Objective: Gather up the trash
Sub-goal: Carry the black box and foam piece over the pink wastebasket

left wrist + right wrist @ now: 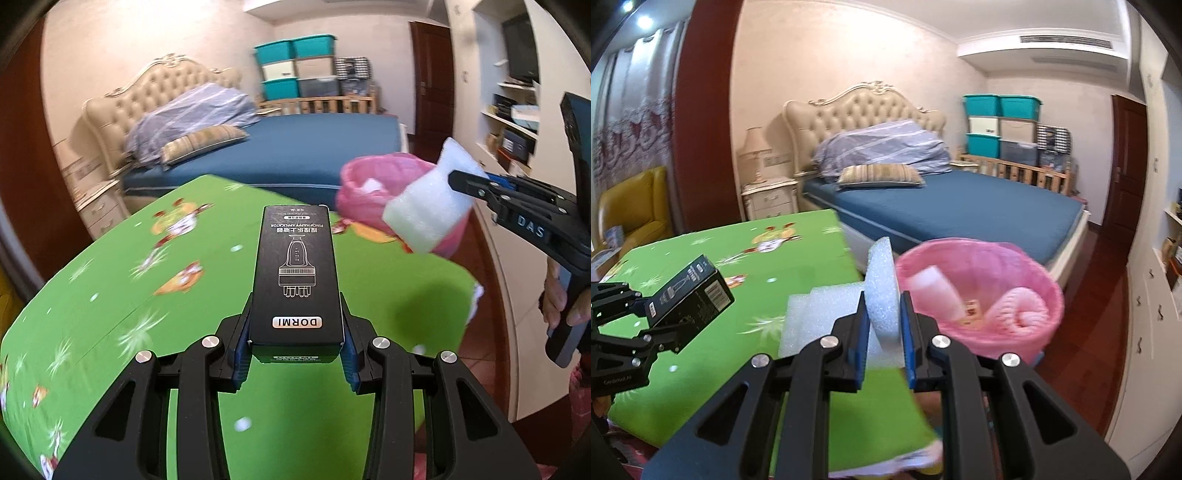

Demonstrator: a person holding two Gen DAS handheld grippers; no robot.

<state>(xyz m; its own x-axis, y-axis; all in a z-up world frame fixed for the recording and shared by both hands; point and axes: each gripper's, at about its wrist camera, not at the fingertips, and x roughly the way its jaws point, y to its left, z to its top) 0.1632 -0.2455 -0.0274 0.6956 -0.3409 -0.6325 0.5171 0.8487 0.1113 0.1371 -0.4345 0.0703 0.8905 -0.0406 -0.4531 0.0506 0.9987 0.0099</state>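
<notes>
A black DORMI box [295, 273] is gripped by the left tongs [295, 354] above the green worktop [110, 295]. White foam [882, 291] is squeezed in the right tongs [884, 332]. Both should be carried right over the pink bin [982, 295], then let go.

Bin [360, 192] half behind foam [430, 206]

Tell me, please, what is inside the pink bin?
Inside the pink bin lie a pale bottle, a rolled pink cloth and a small printed scrap. Its bottom is covered by them.
</notes>
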